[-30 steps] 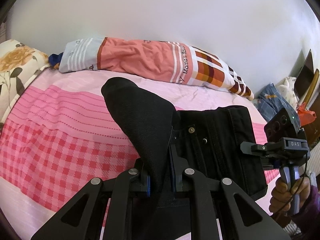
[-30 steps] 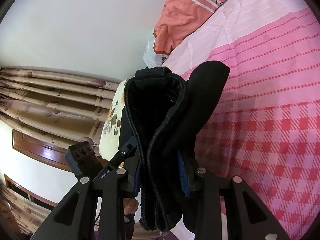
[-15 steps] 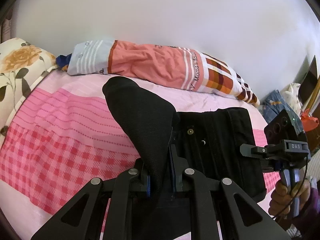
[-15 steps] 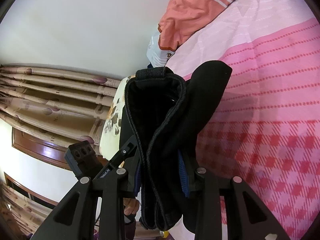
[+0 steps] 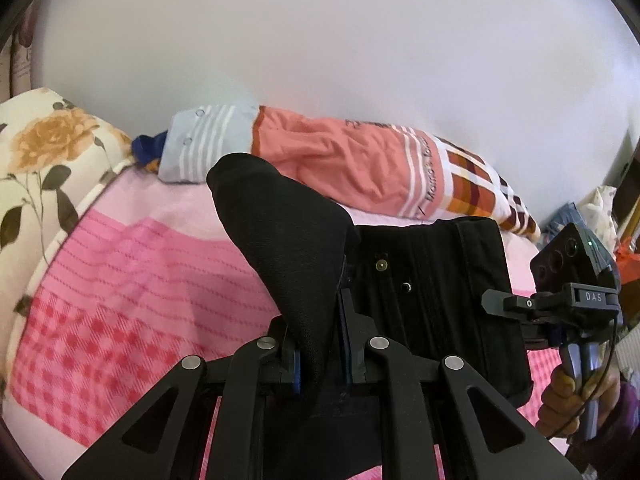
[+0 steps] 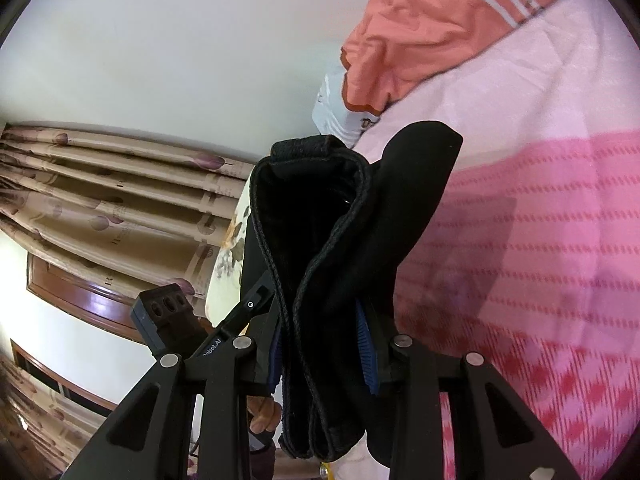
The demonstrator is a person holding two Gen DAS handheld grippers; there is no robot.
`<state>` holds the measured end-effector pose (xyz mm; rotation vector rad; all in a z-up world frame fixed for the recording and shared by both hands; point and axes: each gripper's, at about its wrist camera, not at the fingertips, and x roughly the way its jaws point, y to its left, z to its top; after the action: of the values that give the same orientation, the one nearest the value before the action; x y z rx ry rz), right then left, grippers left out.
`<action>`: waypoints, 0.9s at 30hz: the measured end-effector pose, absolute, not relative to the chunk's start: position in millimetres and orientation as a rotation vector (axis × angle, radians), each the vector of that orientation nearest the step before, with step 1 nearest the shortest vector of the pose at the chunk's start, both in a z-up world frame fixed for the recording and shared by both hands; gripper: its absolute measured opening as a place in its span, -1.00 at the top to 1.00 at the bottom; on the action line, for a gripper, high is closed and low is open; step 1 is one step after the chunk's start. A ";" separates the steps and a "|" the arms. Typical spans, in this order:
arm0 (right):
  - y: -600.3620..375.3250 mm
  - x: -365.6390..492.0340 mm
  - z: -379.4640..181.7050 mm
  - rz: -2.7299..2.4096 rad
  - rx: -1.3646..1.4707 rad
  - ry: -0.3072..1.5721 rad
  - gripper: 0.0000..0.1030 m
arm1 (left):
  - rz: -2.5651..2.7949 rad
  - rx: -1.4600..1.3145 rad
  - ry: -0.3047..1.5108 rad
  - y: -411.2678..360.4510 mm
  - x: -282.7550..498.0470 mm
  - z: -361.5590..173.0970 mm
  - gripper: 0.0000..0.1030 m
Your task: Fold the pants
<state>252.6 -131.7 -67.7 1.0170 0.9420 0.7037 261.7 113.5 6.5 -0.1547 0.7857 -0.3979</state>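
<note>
Here I see my left hand-held gripper [image 5: 320, 354] and right hand-held gripper [image 6: 323, 350] each clamped on the black pants [image 5: 436, 284], lifted over the pink bed [image 5: 132, 280]; a striped pillow [image 5: 352, 168] lies beyond them.

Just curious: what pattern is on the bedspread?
Pink stripes and checks on the bedspread; left wrist view.

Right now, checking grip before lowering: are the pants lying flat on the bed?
No, the pants hang above the bed, clamped in both grippers.

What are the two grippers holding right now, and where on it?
Both hold the black pants, lifted above the bed. Left gripper is shut on a folded edge; right gripper clamps the bunched waistband layers.
</note>
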 end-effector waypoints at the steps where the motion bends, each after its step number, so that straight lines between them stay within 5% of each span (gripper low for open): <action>1: -130.6 257.4 -66.8 0.707 1.014 0.941 0.39 | -0.392 -0.153 0.780 115.6 267.2 7.9 0.72; 27: -129.3 355.5 -88.6 0.730 1.071 0.914 0.39 | -0.346 -0.151 0.763 126.1 365.0 -6.3 0.72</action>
<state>355.5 -129.3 -88.6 1.0709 0.9140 0.7298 365.0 126.1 -6.3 -0.1513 0.7635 -0.3460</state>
